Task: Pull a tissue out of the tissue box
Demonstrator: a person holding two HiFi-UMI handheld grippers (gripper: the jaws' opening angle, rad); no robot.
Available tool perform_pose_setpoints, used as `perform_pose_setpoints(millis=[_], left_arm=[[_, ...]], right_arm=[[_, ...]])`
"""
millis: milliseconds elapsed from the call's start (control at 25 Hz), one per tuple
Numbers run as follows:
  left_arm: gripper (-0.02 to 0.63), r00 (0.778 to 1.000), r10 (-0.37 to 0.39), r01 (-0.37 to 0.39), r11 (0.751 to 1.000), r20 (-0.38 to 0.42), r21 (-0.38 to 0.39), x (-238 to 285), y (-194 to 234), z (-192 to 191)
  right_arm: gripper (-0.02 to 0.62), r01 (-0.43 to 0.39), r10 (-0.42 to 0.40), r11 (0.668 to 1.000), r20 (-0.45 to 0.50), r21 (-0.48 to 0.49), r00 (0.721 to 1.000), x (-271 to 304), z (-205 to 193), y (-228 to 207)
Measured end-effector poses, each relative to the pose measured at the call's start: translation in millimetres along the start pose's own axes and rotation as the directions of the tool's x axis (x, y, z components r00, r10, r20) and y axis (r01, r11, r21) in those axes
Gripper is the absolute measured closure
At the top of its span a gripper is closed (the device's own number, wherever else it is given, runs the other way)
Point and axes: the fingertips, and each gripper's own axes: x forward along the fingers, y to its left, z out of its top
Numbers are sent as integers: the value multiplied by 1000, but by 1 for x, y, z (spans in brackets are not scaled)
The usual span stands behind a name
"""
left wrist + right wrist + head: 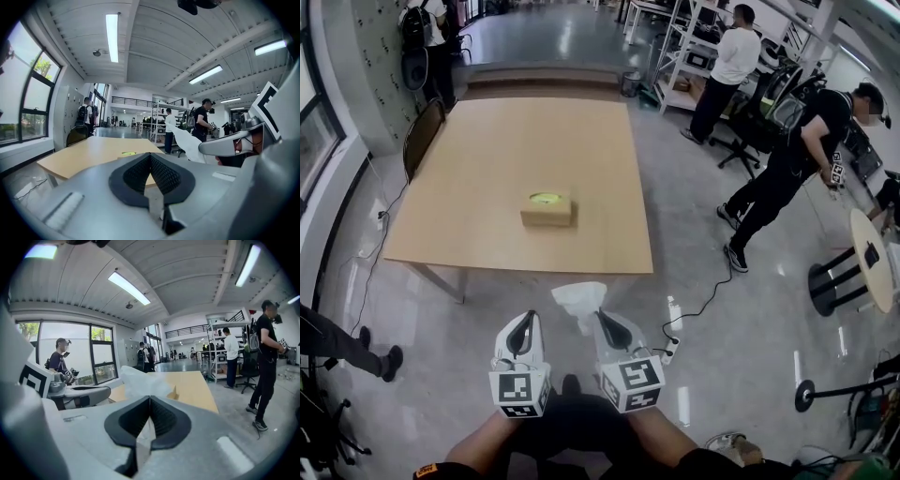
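Note:
The tan tissue box with a green oval top stands at the middle of the wooden table. Both grippers hang over the floor, short of the table's near edge. My right gripper is shut on a white tissue, which sticks out crumpled ahead of its jaws. In the right gripper view the tissue rises above the closed pads and a strip of it hangs down between them. My left gripper is shut with nothing in it; its pads meet at the tip. The left gripper view shows the tissue to the right.
A black chair stands at the table's far left. Two people stand by shelves at the right. A cable and power strip lie on the floor near my right gripper. A round table is at the far right.

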Motion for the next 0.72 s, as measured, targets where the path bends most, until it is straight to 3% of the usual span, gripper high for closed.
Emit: perform_pose_setpoints(millis=[720], left_arm=[[588,1000,-20,20,1000,-10,7,2,7,5]], right_arm=[[601,21,-21,1000,-8,13,1000,4,-5,2]])
